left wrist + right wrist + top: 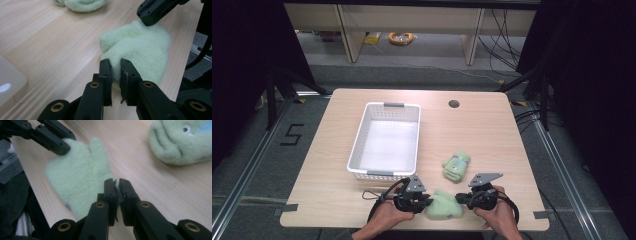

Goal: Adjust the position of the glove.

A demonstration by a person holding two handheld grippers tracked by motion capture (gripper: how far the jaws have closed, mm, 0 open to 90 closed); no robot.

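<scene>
A pale green fluffy mitten lies flat near the table's front edge, between my two grippers. My left gripper pinches its left edge. In the left gripper view the jaws stand close together with the mitten fabric squeezed between the pads. My right gripper pinches the opposite edge, and in the right gripper view a fold of the mitten is caught between its pads. A second green mitten with a blue patch lies just behind, free on the wood.
A white plastic basket stands left of centre on the wooden table, its corner near my left gripper. A round cable hole sits at the back. The front table edge runs right under both hands.
</scene>
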